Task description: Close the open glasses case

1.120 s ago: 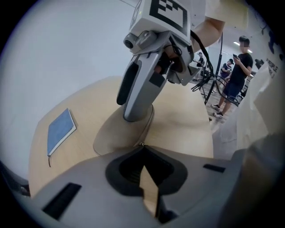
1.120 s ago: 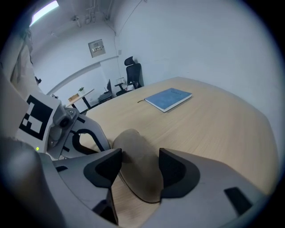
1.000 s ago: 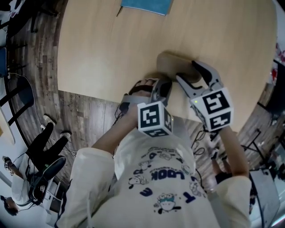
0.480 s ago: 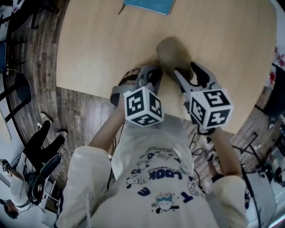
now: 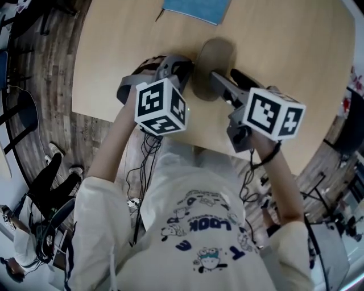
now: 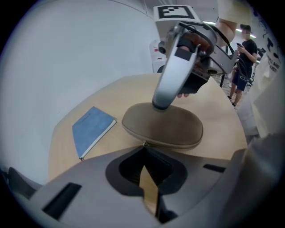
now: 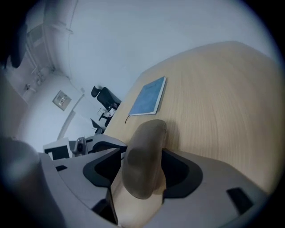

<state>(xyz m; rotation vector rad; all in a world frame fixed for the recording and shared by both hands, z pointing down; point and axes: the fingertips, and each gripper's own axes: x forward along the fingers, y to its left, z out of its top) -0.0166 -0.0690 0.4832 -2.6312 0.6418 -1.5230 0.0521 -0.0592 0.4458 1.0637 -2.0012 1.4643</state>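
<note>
Beyond glasses case (image 5: pixel 213 57), blue notebook (image 5: pixel 196 8) on table (image 5: pixel 114 45).

The tan oval glasses case (image 5: pixel 208 61) lies flat and closed on the table (image 5: pixel 114 57).

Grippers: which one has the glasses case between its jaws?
The right gripper: its jaws, just opened wider, straddle the glasses case; the left gripper is shut.

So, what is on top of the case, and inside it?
One finger of the right gripper rests on the case; its fingers, just opening, straddle it. The inside is covered: the lid is down.
</note>
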